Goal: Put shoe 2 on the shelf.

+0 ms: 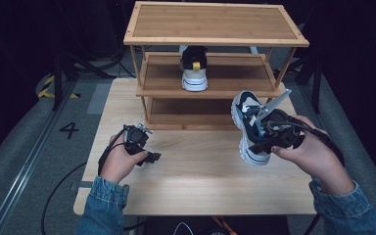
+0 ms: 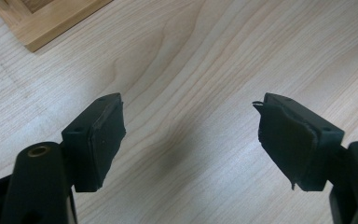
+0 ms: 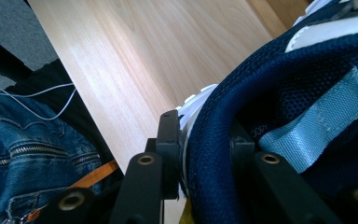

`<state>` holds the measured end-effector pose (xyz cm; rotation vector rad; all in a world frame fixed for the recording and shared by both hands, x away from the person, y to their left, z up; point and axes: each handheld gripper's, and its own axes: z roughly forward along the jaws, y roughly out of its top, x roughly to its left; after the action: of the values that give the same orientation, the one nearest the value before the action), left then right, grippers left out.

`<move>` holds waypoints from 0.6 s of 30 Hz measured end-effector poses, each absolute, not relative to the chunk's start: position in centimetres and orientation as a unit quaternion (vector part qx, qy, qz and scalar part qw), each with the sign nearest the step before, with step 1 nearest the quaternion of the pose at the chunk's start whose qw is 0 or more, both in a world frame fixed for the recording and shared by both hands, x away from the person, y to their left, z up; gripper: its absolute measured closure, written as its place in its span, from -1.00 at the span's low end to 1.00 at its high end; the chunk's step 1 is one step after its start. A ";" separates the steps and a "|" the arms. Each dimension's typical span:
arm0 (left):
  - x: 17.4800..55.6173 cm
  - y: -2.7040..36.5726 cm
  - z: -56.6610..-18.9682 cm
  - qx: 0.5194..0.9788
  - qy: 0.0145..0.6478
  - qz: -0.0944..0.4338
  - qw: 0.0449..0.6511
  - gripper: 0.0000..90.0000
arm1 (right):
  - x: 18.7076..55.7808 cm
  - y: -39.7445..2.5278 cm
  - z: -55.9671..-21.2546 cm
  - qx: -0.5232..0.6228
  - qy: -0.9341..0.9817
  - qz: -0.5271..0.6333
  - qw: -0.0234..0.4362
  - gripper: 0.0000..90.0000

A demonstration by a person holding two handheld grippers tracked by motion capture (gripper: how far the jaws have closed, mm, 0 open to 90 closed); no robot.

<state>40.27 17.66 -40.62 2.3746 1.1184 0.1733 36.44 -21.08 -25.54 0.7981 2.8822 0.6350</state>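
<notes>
The right gripper [image 1: 267, 128] is clamping its jaws on the heel collar of a navy-and-white mesh sneaker [image 1: 248, 128], lifting it above the counter [image 1: 200, 171], seemingly bound for the wooden three-tier shelf [image 1: 215, 39] beside its mate [image 1: 194, 68]. The left gripper [image 1: 144, 147] is idling near the counter, jaws spread apart and holding nothing.

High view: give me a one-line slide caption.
Right hand-held gripper holds a navy sneaker up beside the wooden shoe rack; left hand-held gripper waits open.

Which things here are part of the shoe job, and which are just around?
In the job:
- navy shoe, clamped by right gripper
- black shoe on the middle shelf
- wooden rack

Just around:
- left gripper, open, idle over table
</notes>
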 end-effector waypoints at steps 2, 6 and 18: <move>40.2 17.9 -40.7 0.873 0.412 0.064 0.252 -0.47 | 36.7 -20.9 -24.9 0.256 0.943 0.209 0.043 0.63; 39.8 18.2 -40.8 0.871 0.418 0.065 0.251 -0.48 | 37.9 -20.4 -23.8 0.250 0.944 0.209 0.049 0.63; 38.5 19.9 -41.1 0.862 0.439 0.065 0.245 -0.48 | 42.0 -18.9 -21.6 0.241 0.946 0.204 0.071 0.63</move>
<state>38.47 19.94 -41.08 2.3531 1.1970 0.1770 42.00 -18.88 -21.59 0.7252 2.8446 0.6129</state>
